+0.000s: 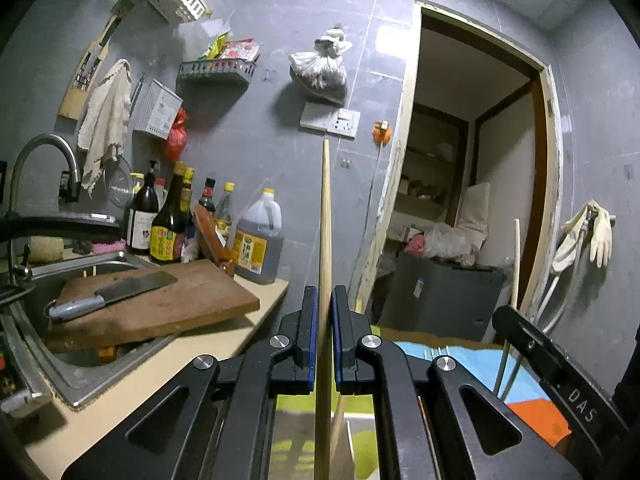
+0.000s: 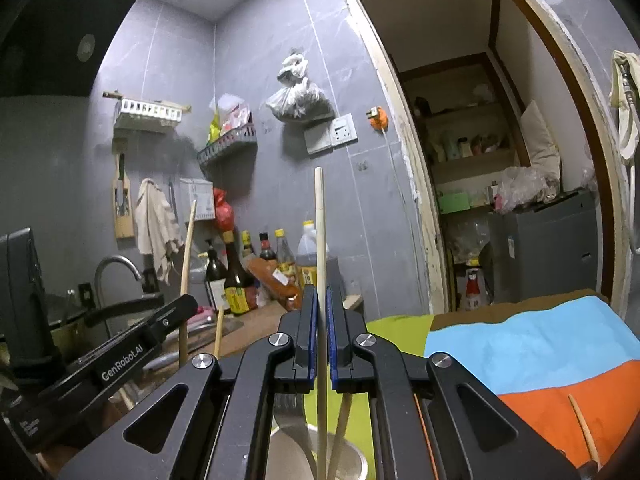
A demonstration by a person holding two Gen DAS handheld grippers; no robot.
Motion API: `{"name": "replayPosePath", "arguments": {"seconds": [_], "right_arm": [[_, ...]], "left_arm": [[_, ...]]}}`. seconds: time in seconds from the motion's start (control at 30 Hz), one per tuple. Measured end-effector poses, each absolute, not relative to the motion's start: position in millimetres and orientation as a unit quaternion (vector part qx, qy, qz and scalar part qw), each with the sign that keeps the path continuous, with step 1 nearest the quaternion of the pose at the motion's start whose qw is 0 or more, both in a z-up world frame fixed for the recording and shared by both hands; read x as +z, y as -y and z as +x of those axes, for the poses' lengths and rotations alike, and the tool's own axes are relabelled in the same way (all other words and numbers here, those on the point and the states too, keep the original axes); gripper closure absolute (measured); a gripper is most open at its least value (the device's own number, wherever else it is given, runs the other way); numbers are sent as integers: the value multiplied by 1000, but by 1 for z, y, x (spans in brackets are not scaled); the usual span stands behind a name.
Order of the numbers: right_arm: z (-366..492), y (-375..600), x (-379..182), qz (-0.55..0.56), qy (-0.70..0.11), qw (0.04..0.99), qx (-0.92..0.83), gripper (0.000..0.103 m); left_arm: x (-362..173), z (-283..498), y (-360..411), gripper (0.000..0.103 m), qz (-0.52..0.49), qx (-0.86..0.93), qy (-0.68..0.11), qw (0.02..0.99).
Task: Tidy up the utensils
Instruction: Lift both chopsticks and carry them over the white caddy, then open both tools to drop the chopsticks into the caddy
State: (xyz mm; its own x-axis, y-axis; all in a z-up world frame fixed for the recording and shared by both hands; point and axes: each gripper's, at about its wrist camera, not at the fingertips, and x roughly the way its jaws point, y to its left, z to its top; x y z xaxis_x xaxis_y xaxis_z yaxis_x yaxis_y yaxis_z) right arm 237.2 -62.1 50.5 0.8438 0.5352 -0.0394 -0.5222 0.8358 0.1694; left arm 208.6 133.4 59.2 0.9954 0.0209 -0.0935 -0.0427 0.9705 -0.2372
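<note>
Left gripper (image 1: pixel 325 300): jaws together on a wooden chopstick (image 1: pixel 325 216) held upright, its tip reaching above the fingers toward the grey tiled wall (image 1: pixel 248 120). Right gripper (image 2: pixel 319 300): jaws together on a second, paler chopstick (image 2: pixel 319 232), likewise upright. Below the right gripper stands a metal cup (image 2: pixel 352 462) on a cloth (image 2: pixel 532 344) of green, blue and orange patches; the lower end of the paler chopstick runs down into the cup, alongside another stick and a metal utensil whose type cannot be told. A loose chopstick (image 2: pixel 583 428) lies on the orange patch. To the left, a sink (image 1: pixel 80 376) carries a cutting board (image 1: pixel 160 300) with a cleaver (image 1: pixel 116 290) on top. Sauce bottles (image 1: pixel 168 224) stand on the counter behind.
</note>
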Motion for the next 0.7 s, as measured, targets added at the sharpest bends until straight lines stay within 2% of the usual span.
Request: {"name": "replayPosePath", "arguments": {"seconds": [0.7], "right_arm": [[231,65,40,48,-88,956,275,98]], "left_arm": [[40,201,-130,97,-117,-16,-120,986]]}}
